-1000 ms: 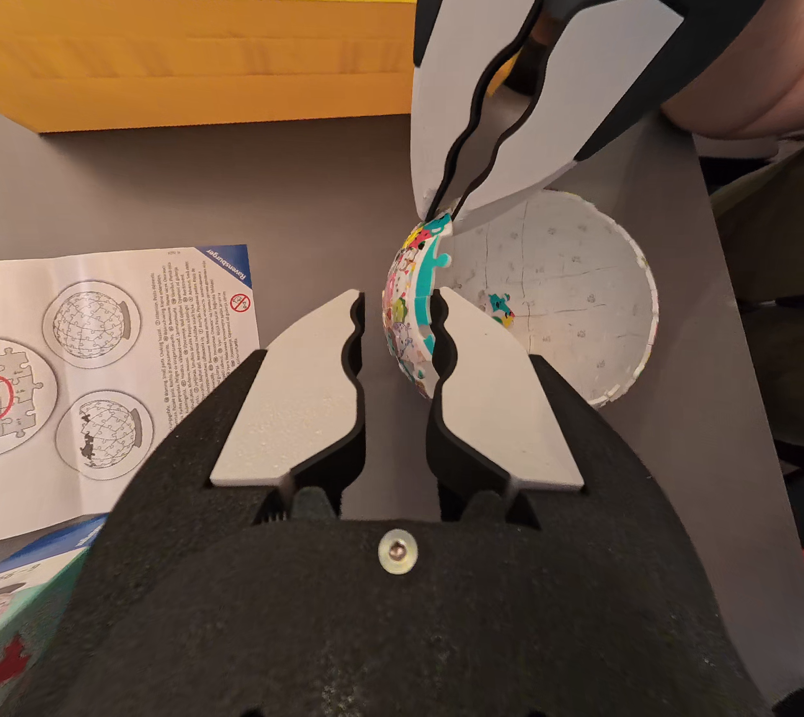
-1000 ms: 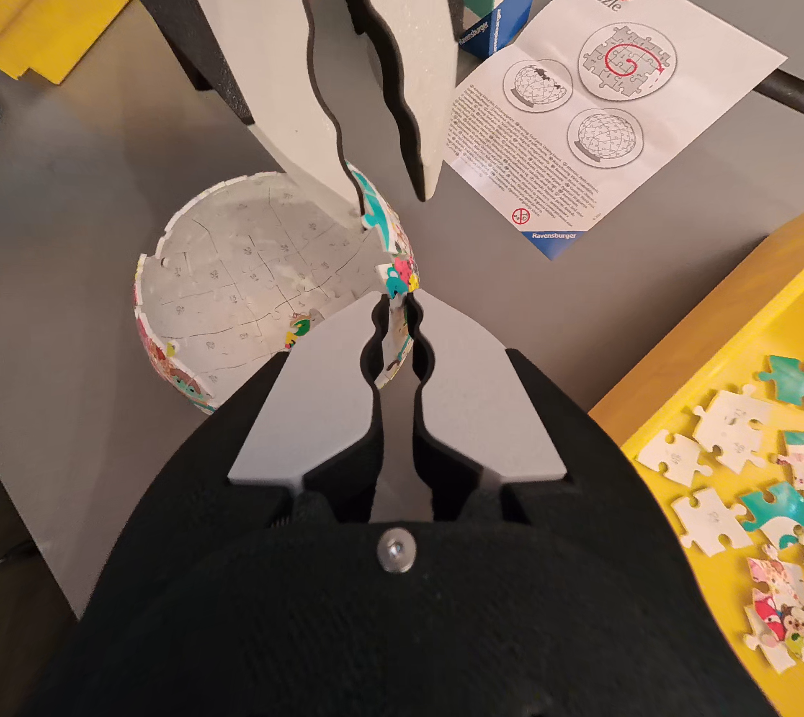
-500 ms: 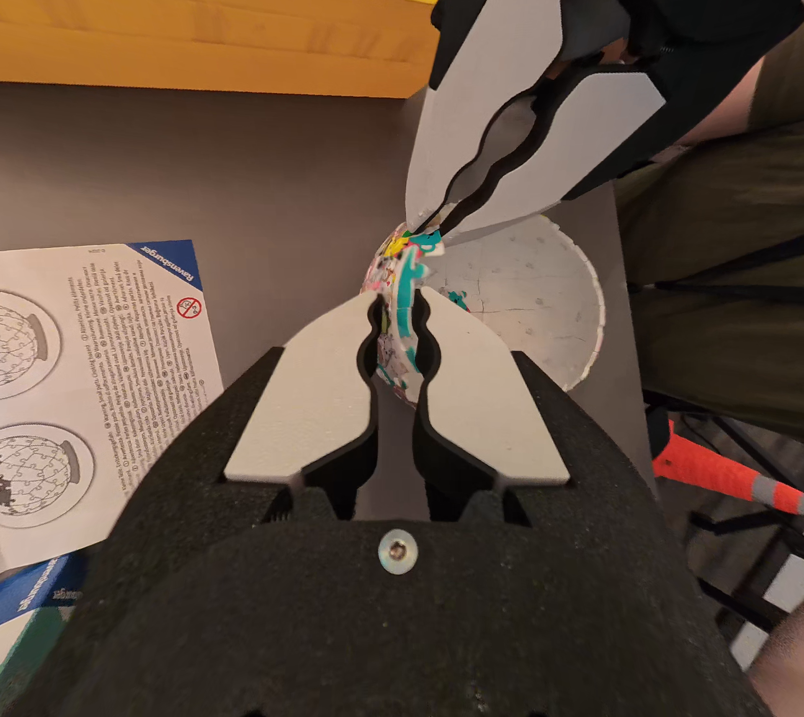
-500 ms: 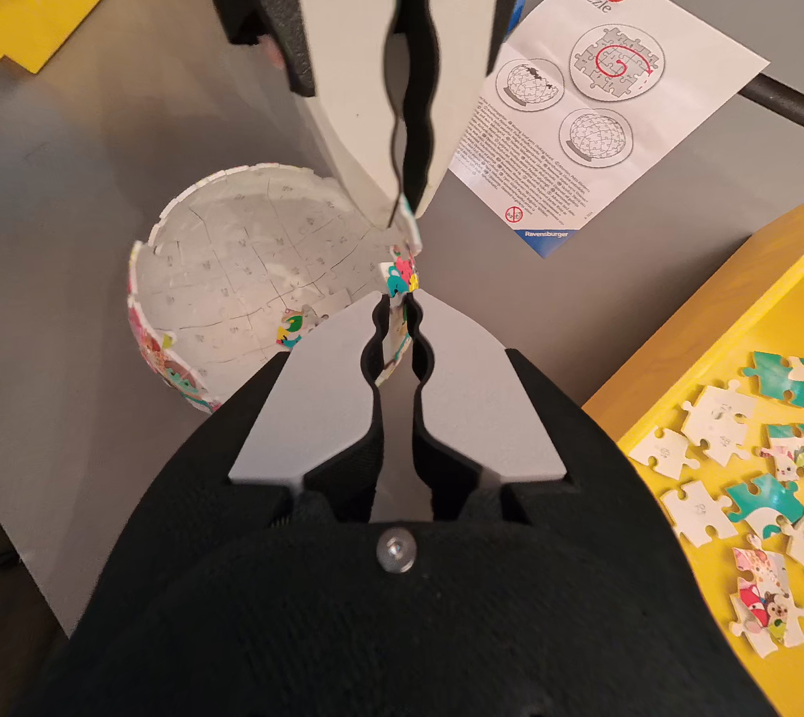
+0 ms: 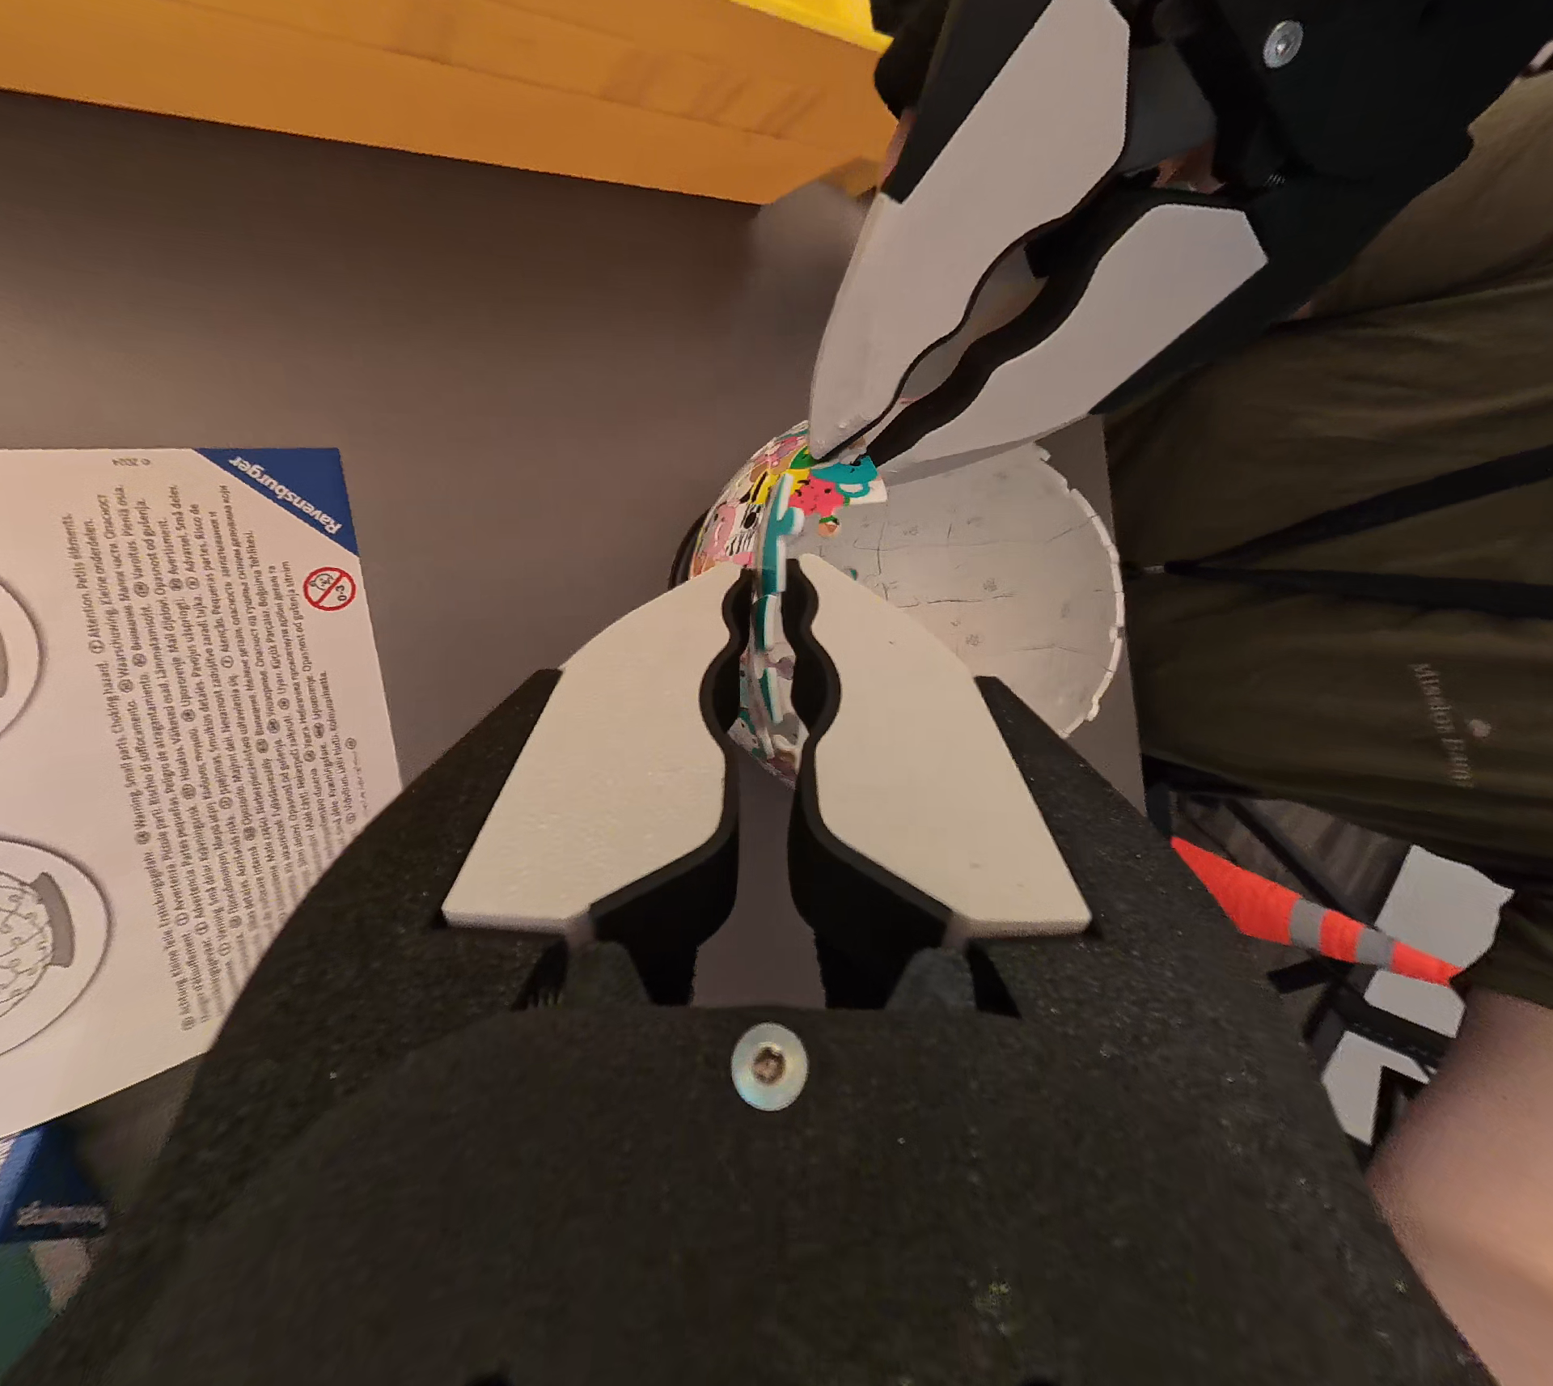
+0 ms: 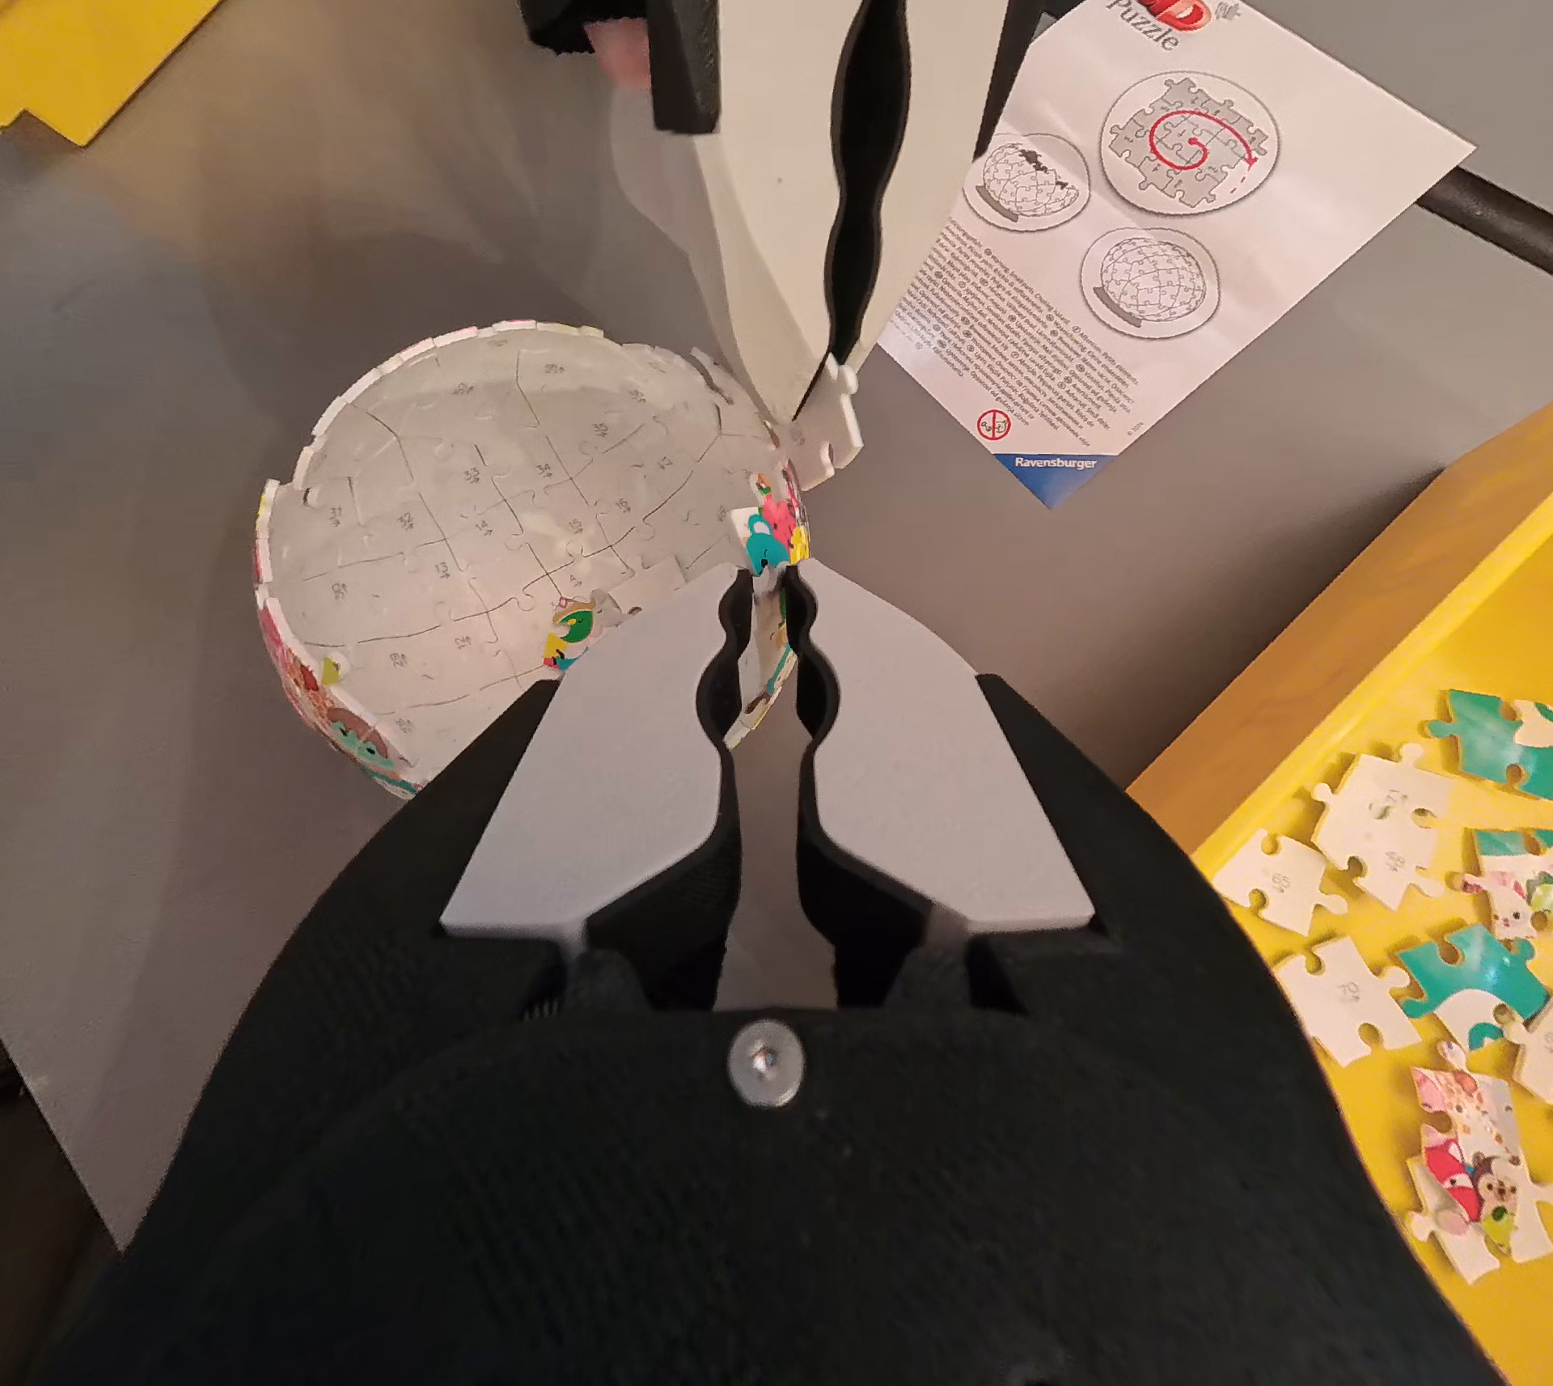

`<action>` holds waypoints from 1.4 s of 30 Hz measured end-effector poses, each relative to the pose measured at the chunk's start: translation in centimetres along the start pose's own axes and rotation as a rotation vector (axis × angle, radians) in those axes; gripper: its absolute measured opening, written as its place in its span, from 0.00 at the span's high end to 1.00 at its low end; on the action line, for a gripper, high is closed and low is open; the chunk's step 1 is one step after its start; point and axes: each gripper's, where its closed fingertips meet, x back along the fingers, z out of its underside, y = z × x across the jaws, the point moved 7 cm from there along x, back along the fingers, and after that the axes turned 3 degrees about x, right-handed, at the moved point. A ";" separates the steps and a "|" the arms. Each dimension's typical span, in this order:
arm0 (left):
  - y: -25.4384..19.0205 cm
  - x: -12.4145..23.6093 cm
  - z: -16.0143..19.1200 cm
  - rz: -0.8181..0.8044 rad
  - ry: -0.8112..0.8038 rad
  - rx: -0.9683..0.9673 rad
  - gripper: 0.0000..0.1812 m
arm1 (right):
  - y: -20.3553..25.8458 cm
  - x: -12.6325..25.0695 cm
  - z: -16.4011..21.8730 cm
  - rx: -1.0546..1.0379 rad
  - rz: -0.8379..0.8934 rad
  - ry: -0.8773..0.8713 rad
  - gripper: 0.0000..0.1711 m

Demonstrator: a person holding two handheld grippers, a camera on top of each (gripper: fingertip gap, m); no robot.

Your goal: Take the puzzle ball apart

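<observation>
The puzzle ball (image 6: 504,505) is an open half shell, white inside and coloured outside, lying on the grey table; it also shows in the left wrist view (image 5: 992,589). My right gripper (image 6: 769,581) is shut on the shell's rim, and it shows from above in the left wrist view (image 5: 849,450). My left gripper (image 5: 769,589) is shut on a rim piece (image 6: 832,433) right beside that grip. In the right wrist view the left gripper (image 6: 819,379) comes from above, and the piece leans outward from the rim. I cannot tell whether it is fully free.
A yellow tray (image 6: 1345,631) with several loose pieces (image 6: 1387,841) stands to the right; it also shows in the left wrist view (image 5: 420,43). A paper leaflet (image 6: 1176,211) lies beyond the ball. A person's leg (image 5: 1345,547) is at the table edge. Left and right tips are no more than a few centimetres apart.
My left gripper has closed on the rim piece; it was open around the rim a second ago. It has tipped the piece outward. My right gripper has kept its hold on the rim.
</observation>
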 end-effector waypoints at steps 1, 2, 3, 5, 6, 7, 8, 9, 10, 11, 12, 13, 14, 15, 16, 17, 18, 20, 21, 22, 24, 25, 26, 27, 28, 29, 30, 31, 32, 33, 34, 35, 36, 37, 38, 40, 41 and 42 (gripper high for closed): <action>0.0 0.0 0.1 0.009 -0.006 0.004 0.96 | 0.0 0.0 0.0 0.004 0.000 -0.001 0.95; 0.0 0.0 0.2 0.018 -0.009 0.000 0.96 | 0.1 0.0 0.0 0.006 -0.004 -0.002 0.95; -0.1 0.0 0.3 0.028 -0.008 -0.002 0.96 | 0.1 0.0 0.0 0.008 -0.010 -0.002 0.95; -0.2 0.0 0.6 0.040 -0.005 -0.006 0.96 | 0.2 -0.1 0.0 0.023 -0.013 0.001 0.95; -0.2 0.0 0.7 0.045 -0.005 0.002 0.96 | 0.3 -0.1 0.0 0.034 -0.011 0.003 0.95; -0.1 0.0 0.7 0.055 -0.010 0.020 0.96 | 0.4 -0.1 -0.1 0.053 -0.006 0.002 0.95; 0.1 0.1 0.8 0.071 -0.011 0.045 0.96 | 0.5 -0.2 -0.1 0.081 0.001 0.003 0.95; 0.2 0.0 0.8 0.094 -0.011 0.066 0.96 | 0.6 -0.2 -0.1 0.103 0.009 0.003 0.96; 0.4 0.0 0.9 0.116 -0.008 0.084 0.96 | 0.6 -0.2 -0.1 0.115 0.011 0.003 0.96; 0.5 0.0 1.0 0.137 -0.003 0.102 0.96 | 0.7 -0.2 -0.1 0.128 0.010 0.002 0.96; 0.6 0.0 1.1 0.159 0.002 0.115 0.96 | 0.9 -0.3 -0.1 0.143 0.007 0.000 0.96; 0.8 -0.1 1.1 0.177 0.010 0.122 0.97 | 1.0 -0.2 -0.1 0.159 0.003 -0.001 0.96; 0.9 -0.2 1.1 0.191 0.018 0.126 0.97 | 1.1 -0.2 -0.1 0.175 -0.001 0.000 0.96; 1.1 -0.3 1.1 0.199 0.028 0.133 0.98 | 1.2 -0.2 -0.1 0.193 -0.002 -0.002 0.96; 1.2 -0.4 1.1 0.207 0.036 0.144 0.98 | 1.3 -0.2 -0.1 0.212 -0.002 -0.003 0.96; 1.4 -0.6 1.1 0.222 0.040 0.167 0.99 | 1.4 -0.2 -0.1 0.228 0.002 -0.004 0.96; 1.5 -0.7 1.1 0.242 0.043 0.198 0.99 | 1.5 -0.2 0.0 0.238 0.002 -0.004 0.96; 1.7 -0.8 1.2 0.265 0.046 0.230 0.99 | 1.5 -0.2 0.0 0.243 -0.001 -0.007 0.96; 1.7 -0.8 1.2 0.266 0.045 0.231 0.99 | 1.5 -0.2 0.0 0.241 -0.002 -0.009 0.96; 1.6 -0.7 1.3 0.264 0.048 0.230 0.99 | 1.5 -0.2 0.0 0.239 -0.004 -0.010 0.96; 1.5 -0.7 1.3 0.257 0.064 0.245 0.99 | 1.6 -0.2 0.0 0.239 -0.007 -0.011 0.96; 1.5 -0.7 1.3 0.252 0.075 0.272 0.99 | 1.6 -0.2 0.0 0.241 -0.004 -0.010 0.96; 1.5 -0.7 1.2 0.249 0.090 0.302 0.99 | 1.6 -0.2 0.0 0.245 -0.001 -0.010 0.96; 1.5 -0.7 1.1 0.242 0.105 0.335 0.99 | 1.6 -0.2 0.0 0.247 0.004 -0.010 0.96; 1.4 -0.7 1.0 0.233 0.122 0.361 0.99 | 1.7 -0.1 0.0 0.248 0.004 -0.012 0.96; 1.3 -0.7 0.9 0.209 0.143 0.380 0.99 | 1.7 -0.1 0.0 0.247 0.008 -0.015 0.96; 1.2 -0.6 0.8 0.180 0.160 0.412 0.99 | 1.7 -0.1 0.1 0.246 0.016 -0.018 0.96; 1.0 -0.5 0.6 0.157 0.171 0.451 0.99 | 1.7 -0.1 0.1 0.243 0.019 -0.019 0.96; 0.8 -0.4 0.5 0.135 0.182 0.486 0.99 | 1.7 -0.1 0.1 0.240 0.023 -0.022 0.96; 0.6 -0.3 0.3 0.110 0.192 0.517 0.99 | 1.6 -0.1 0.2 0.239 0.029 -0.021 0.96; 0.4 -0.2 0.2 0.084 0.201 0.549 0.99 | 1.6 -0.1 0.2 0.238 0.035 -0.019 0.96; 0.3 -0.2 0.0 0.062 0.210 0.583 0.99 | 1.6 -0.1 0.3 0.238 0.040 -0.017 0.96; 0.1 -0.2 0.0 0.041 0.226 0.621 0.99 | 1.6 -0.1 0.3 0.240 0.043 -0.014 0.96; 0.0 -0.2 -0.1 0.024 0.242 0.650 0.99 | 1.7 -0.1 0.3 0.243 0.047 -0.011 0.96; -0.1 -0.1 -0.2 0.014 0.256 0.660 0.99 | 1.7 -0.2 0.3 0.247 0.053 -0.008 0.96; -0.4 -0.1 -0.2 0.001 0.295 0.663 0.99 | 2.0 -0.2 0.2 0.247 0.045 -0.011 0.96; -0.5 -0.1 -0.3 0.006 0.313 0.639 0.99 | 2.1 -0.2 0.2 0.247 0.042 -0.009 0.96; -0.6 -0.1 -0.3 0.015 0.334 0.595 0.99 | 2.2 -0.1 0.2 0.245 0.036 -0.010 0.96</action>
